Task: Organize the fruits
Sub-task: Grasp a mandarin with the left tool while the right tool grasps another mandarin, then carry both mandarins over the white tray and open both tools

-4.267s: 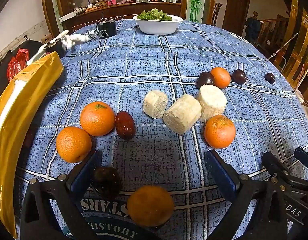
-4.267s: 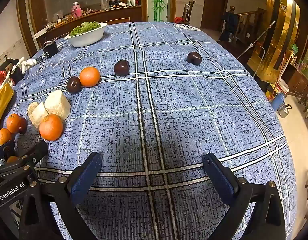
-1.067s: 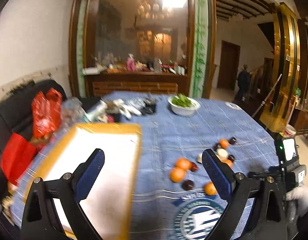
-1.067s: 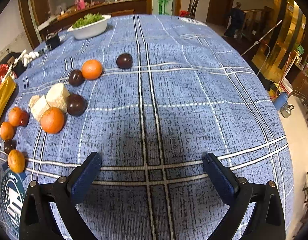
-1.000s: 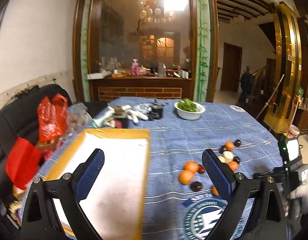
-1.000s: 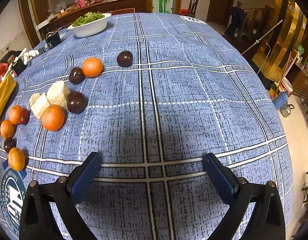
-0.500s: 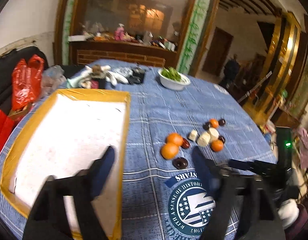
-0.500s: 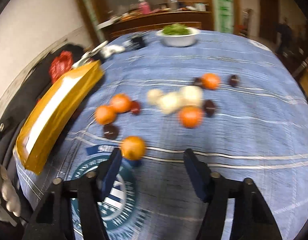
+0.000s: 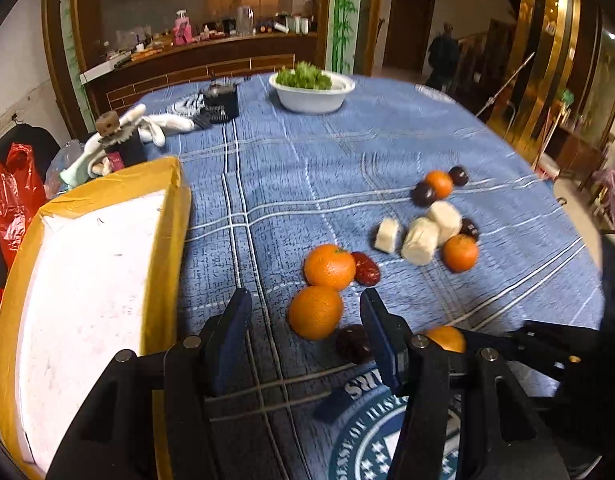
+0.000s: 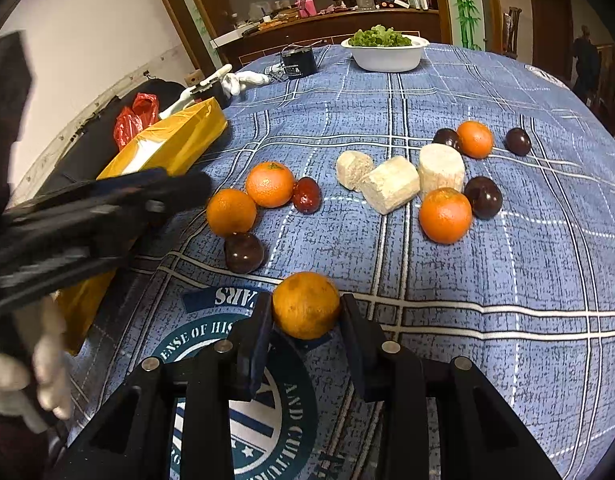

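Observation:
My right gripper is shut on a dull orange at the near edge of the blue cloth; that orange also shows in the left wrist view. My left gripper is open and empty, hovering just before two oranges and a dark plum. It appears blurred at the left of the right wrist view. More oranges, dark plums, a red date and pale cut chunks lie scattered mid-table.
A yellow-edged white tray sits at the table's left. A white bowl of greens, a black box and white gloves stand at the far side. A red bag lies off the left edge.
Both grippers dropped towards the fruit. My right gripper swung left and closed on the dull orange. My left gripper narrowed and moved close to the two oranges.

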A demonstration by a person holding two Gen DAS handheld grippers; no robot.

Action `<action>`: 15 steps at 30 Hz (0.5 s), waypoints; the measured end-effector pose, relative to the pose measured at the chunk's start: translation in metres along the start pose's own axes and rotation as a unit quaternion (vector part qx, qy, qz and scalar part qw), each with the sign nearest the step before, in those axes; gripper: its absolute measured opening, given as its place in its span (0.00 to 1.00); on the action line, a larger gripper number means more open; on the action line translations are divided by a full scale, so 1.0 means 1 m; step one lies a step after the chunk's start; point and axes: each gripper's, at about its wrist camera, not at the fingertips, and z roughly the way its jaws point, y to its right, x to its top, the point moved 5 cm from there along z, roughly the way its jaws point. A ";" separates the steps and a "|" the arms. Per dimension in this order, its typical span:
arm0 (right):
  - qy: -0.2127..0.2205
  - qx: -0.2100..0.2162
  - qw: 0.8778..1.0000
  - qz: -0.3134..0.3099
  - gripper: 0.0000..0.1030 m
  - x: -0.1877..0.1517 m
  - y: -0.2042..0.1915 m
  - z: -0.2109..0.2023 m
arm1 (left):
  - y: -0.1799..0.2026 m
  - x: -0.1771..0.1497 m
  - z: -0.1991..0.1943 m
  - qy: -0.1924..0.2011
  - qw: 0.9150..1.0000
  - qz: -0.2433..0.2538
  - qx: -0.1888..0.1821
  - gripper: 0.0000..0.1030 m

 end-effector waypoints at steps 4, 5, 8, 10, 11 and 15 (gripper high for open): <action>-0.001 0.011 1.000 0.010 0.36 -0.001 0.003 -0.003 | 0.002 -0.003 0.018 -0.033 0.999 0.007 -0.005 0.53; 0.000 0.012 1.000 0.011 0.36 -0.001 0.003 -0.002 | 0.003 -0.005 0.022 -0.038 0.999 0.009 -0.006 0.53; 0.000 0.012 1.000 0.012 0.36 -0.001 0.003 -0.003 | 0.003 -0.008 0.029 -0.044 0.999 -0.002 -0.016 0.32; 0.001 0.012 1.000 0.013 0.36 -0.001 0.003 -0.005 | -0.002 -0.007 0.026 -0.038 0.999 -0.021 -0.019 0.32; 0.003 0.012 1.000 0.015 0.36 -0.001 0.003 -0.007 | -0.003 -0.006 0.022 -0.031 0.999 -0.026 -0.021 0.31; 0.019 0.015 1.000 0.013 0.36 0.000 -0.002 -0.024 | -0.008 -0.005 -0.012 0.007 0.998 -0.046 -0.037 0.32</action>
